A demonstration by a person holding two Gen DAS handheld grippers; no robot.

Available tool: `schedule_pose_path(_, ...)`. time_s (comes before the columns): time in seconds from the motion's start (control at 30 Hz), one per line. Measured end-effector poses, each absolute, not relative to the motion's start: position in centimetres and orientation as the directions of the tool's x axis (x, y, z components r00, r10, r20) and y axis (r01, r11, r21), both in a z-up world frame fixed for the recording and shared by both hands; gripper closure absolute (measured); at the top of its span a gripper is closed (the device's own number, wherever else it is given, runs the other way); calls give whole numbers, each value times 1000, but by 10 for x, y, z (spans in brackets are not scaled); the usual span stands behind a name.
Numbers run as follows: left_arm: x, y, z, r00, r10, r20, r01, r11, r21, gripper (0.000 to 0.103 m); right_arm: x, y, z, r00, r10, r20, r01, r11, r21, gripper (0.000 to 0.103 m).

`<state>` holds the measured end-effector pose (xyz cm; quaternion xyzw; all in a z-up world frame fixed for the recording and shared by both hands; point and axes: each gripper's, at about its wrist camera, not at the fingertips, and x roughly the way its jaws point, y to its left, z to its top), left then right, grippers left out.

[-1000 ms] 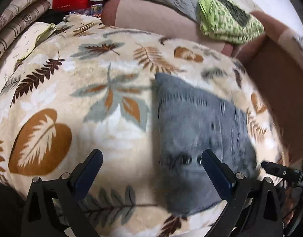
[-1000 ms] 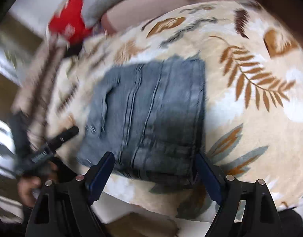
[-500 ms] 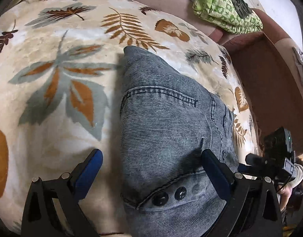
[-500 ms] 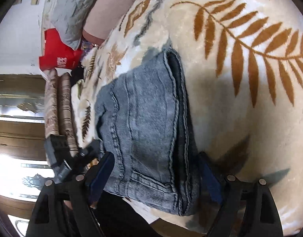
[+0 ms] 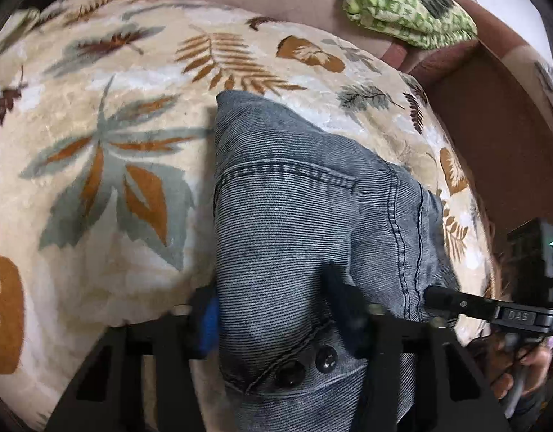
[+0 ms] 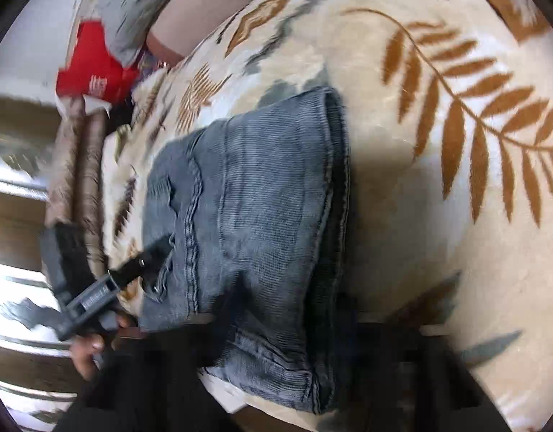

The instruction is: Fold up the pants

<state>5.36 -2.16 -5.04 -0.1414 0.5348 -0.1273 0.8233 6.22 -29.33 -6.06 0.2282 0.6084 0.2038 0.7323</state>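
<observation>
The left gripper [image 5: 276,309] is closing on the near edge of the folded jeans [image 5: 305,223], denim bunching between its fingers. The right gripper [image 6: 294,327] is closing on the other near corner. The jeans are stretching away from both, long axis forward, across the leaf-patterned blanket [image 5: 107,151].

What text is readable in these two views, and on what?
"DAS": on the grey body of the right gripper, seen in the left wrist view.
Label on the left gripper: blurred, unreadable.
White characters on the red bag: blurred, unreadable.
No text on the pants; both grippers' jaws are closing with the pants between them.
</observation>
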Motion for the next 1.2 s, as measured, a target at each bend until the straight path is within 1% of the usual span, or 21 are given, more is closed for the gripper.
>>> schedule_pose_path(0.03,50,-22,-45,410,-352,-841,78,932,-353,72,59,-291,-54,192,562,-805,-42,824,565,78)
schedule_pose_path(0.1,43,-20,-33,433,-353,-829,103,933,-344,78,54,-286,-40,217,559,-800,-65,826,559,80)
schedule_pose_path(0.13,41,-20,-29,441,-357,-824,112,932,-344,80,50,-281,-29,236,552,-800,-86,832,549,80)
schedule_pose_path(0.27,29,-11,11,535,-343,-772,160,938,-307,80,41,-267,7,288,540,-791,-155,842,517,80)
schedule_pose_path(0.4,37,18,57,640,-336,-691,178,940,-292,80,54,-245,55,359,563,-745,-234,827,512,80)
schedule_pose_path(0.5,55,36,75,689,-304,-658,172,950,-260,80,76,-227,81,405,572,-713,-281,820,499,80)
schedule_pose_path(0.57,72,49,77,703,-286,-651,156,955,-251,80,89,-215,87,421,573,-703,-305,819,485,80)
schedule_pose_path(0.67,94,60,64,708,-263,-655,133,961,-242,80,118,-196,74,430,578,-693,-309,816,489,80)
schedule_pose_path(0.77,113,62,29,663,-229,-712,91,970,-227,78,139,-190,35,397,596,-698,-251,802,542,80)
schedule_pose_path(0.8,121,64,6,628,-200,-752,55,975,-213,69,142,-189,23,387,593,-707,-233,804,547,78)
schedule_pose_path(0.83,125,63,-9,593,-174,-786,31,980,-194,51,147,-186,1,367,574,-732,-200,817,541,75)
schedule_pose_path(0.87,131,63,-30,535,-132,-834,-3,987,-159,44,152,-184,-25,335,540,-773,-154,840,520,73)
schedule_pose_path(0.9,133,64,-44,505,-110,-856,-23,990,-140,42,153,-182,-40,312,509,-802,-129,859,495,69)
schedule_pose_path(0.93,131,66,-48,510,-120,-852,-29,987,-156,37,154,-182,-58,285,476,-832,-101,878,468,67)
schedule_pose_path(0.97,122,70,-44,532,-103,-840,-48,987,-152,33,151,-185,-60,297,488,-821,-94,870,484,66)
schedule_pose_path(1.0,115,73,-38,548,-83,-833,-62,988,-140,28,146,-187,-56,311,494,-812,-101,867,489,64)
schedule_pose_path(1.07,95,76,-19,591,-39,-806,-97,988,-119,28,135,-187,-35,341,458,-821,-144,888,436,61)
schedule_pose_path(1.1,87,76,-12,611,-46,-791,-83,989,-122,25,130,-187,-26,361,451,-816,-159,892,422,58)
schedule_pose_path(1.13,78,75,-5,634,-55,-772,-63,990,-123,21,121,-186,-12,394,449,-802,-185,893,410,57)
schedule_pose_path(1.17,68,71,-3,655,-17,-756,-81,992,-92,18,112,-184,-1,417,458,-785,-212,889,407,54)
schedule_pose_path(1.2,64,67,-8,648,23,-761,-97,994,-53,13,104,-182,4,430,478,-766,-237,878,415,45)
